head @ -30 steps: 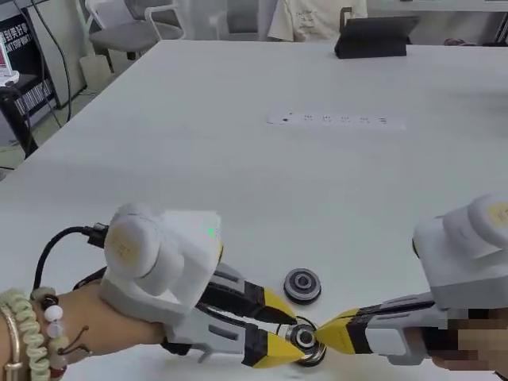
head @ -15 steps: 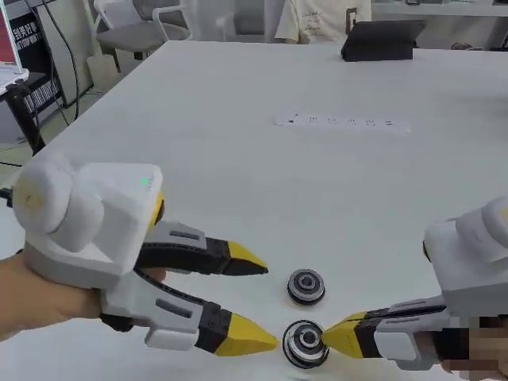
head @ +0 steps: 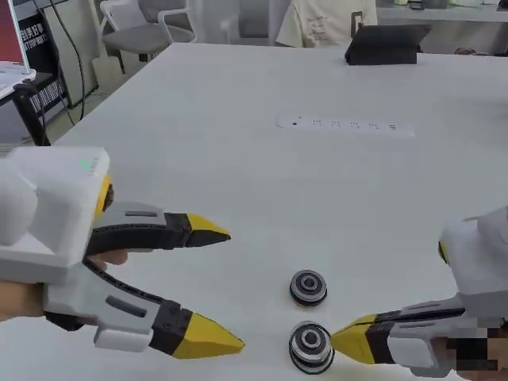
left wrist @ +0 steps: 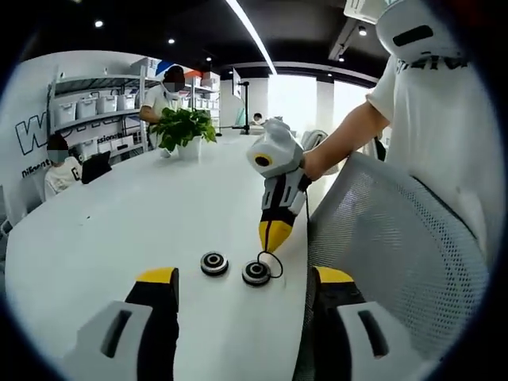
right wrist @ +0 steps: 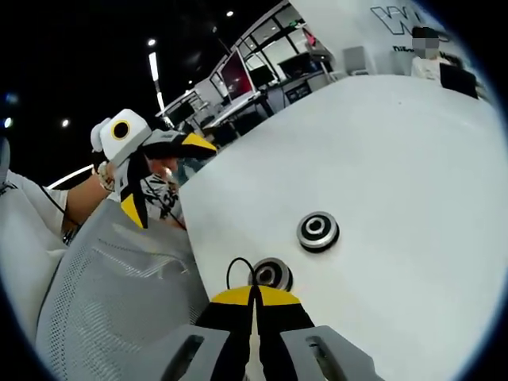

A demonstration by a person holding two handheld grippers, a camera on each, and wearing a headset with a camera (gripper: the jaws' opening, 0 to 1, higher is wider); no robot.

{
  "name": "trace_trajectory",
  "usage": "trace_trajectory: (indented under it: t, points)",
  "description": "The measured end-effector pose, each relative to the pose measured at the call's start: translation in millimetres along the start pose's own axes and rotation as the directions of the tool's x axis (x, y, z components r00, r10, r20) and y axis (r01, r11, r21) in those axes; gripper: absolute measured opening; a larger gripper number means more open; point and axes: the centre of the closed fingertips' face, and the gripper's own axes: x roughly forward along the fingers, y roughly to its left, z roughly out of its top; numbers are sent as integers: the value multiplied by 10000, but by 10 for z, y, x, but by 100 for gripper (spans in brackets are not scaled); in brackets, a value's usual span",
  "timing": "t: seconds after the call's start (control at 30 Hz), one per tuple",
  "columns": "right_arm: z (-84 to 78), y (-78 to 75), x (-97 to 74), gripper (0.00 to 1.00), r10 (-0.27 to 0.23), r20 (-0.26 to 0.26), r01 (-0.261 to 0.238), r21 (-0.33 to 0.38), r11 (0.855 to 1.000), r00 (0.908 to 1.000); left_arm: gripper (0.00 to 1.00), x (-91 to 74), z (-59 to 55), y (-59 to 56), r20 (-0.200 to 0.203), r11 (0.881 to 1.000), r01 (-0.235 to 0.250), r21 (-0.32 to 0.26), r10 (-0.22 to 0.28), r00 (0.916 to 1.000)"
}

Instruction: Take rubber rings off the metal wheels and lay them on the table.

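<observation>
Two metal wheels lie near the table's front edge: a far wheel (head: 308, 286) and a near wheel (head: 310, 345). My right gripper (head: 340, 340) comes in from the right with its tip against the near wheel. In the right gripper view its jaws (right wrist: 254, 292) are shut on a thin black rubber ring (right wrist: 232, 270), which loops up beside the near wheel (right wrist: 271, 274). The same ring (left wrist: 278, 266) shows as a loop next to that wheel (left wrist: 255, 272) in the left gripper view. My left gripper (head: 218, 287) hovers to the left of both wheels, wide open and holding nothing.
A white power strip (head: 345, 125) lies mid-table and a black case (head: 385, 45) stands at the far edge. Office chairs (head: 147, 32) stand beyond the far left corner. A grey mesh chair (left wrist: 397, 254) is right behind the table's front edge.
My left gripper has let go of the near wheel, opened wide and drawn back to the left. The right gripper has stayed at the near wheel.
</observation>
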Motion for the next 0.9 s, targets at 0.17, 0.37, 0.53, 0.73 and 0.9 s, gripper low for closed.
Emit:
trace_trajectory:
  t: [0.17,0.37,0.53,0.73,0.9]
  points:
    - [29,5,-44,0,-170,-59,168,-325,9993,9998,70,-145,-19,92,89,9978,-615,-257,618,9981]
    - [180,27,-123,0,-211,300,225,-473,9986,9993,84,-261,-74,67,208,9917,-811,-994,835,9963]
    - [294,-9,-180,0,-440,470,476,-785,9958,9979,87,-292,-184,24,-46,9886,-957,-1164,958,9954]
    - [465,41,-243,0,-416,788,493,-984,9939,9960,95,-354,-183,-9,238,9809,-1064,-1626,1117,9935]
    - [572,92,-270,0,-365,968,474,-1135,9924,9946,99,-372,-226,-58,53,9783,-1111,-1746,1138,9935]
